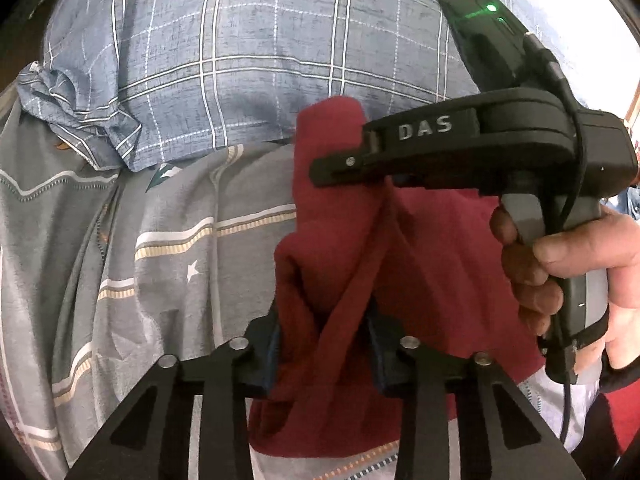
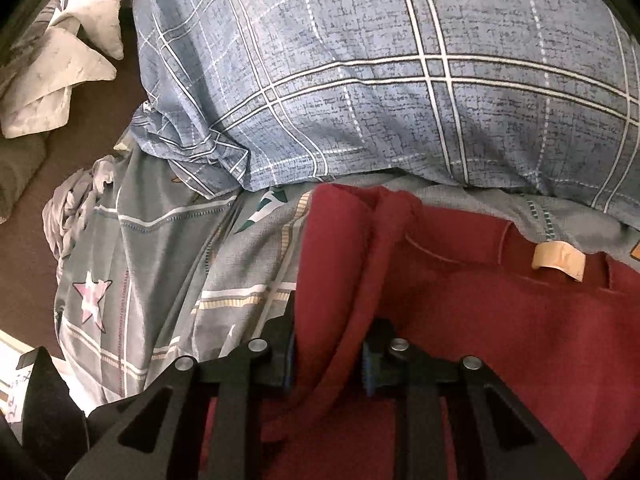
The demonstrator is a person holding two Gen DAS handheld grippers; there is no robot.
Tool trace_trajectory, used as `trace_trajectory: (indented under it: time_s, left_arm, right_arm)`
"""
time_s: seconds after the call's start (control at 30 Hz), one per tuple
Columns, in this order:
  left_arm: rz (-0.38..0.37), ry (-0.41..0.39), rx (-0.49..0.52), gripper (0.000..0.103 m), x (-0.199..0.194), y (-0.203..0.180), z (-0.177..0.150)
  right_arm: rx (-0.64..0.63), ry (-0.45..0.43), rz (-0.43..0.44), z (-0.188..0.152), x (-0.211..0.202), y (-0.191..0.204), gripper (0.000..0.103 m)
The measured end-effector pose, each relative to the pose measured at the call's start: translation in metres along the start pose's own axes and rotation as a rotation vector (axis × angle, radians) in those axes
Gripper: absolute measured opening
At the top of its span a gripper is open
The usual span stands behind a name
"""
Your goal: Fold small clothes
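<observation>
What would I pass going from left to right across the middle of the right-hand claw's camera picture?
Brown floor → grey star-print bedsheet → red garment pinched in the right claw → beige tag on the garment.

Right gripper (image 2: pixel 329 354) jaws pinching red garment (image 2: pixel 500 320) – plaid pillow (image 2: pixel 380 80) behind

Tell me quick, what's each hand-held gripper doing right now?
Left hand-held gripper: shut on the red garment.
Right hand-held gripper: shut on the same red garment.
</observation>
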State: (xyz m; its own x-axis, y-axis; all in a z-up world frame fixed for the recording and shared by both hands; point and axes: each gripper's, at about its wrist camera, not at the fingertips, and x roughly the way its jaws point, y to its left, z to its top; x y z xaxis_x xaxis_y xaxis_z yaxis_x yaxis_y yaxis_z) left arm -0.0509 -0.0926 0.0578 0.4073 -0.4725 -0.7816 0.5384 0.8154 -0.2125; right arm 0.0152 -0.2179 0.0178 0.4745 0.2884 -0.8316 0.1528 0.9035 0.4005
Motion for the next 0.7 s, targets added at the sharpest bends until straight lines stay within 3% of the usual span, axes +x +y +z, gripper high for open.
trace_trajectory:
  time_s: [0.1,0.27,0.4,0.57,0.7]
  left_arm:
    - [-0.019,-0.022,-0.013,0.021,-0.009,-0.005,-0.001]
    - [-0.074,-0.093,-0.004,0.018,-0.042,-0.032,0.005]
    - [-0.144,-0.131,0.074,0.017,-0.065,-0.074,0.012]
    - [-0.243,-0.084,0.170,0.017,-0.051,-0.144,0.014]
    - [-0.283,-0.009,0.202,0.017,-0.017,-0.187,0.003]
  right_arm:
    - [0.028,-0.011,0.021,-0.002,-0.011,-0.007,0.024]
    - [0.009,-0.061,0.013,-0.008,-0.046,-0.012,0.022]
    - [-0.007,-0.144,0.011,-0.013,-0.104,-0.023,0.021]
    - [-0.028,-0.204,-0.087,-0.027,-0.165,-0.054,0.019]
    - [0.044,-0.205,-0.179,-0.054,-0.183,-0.106,0.017]
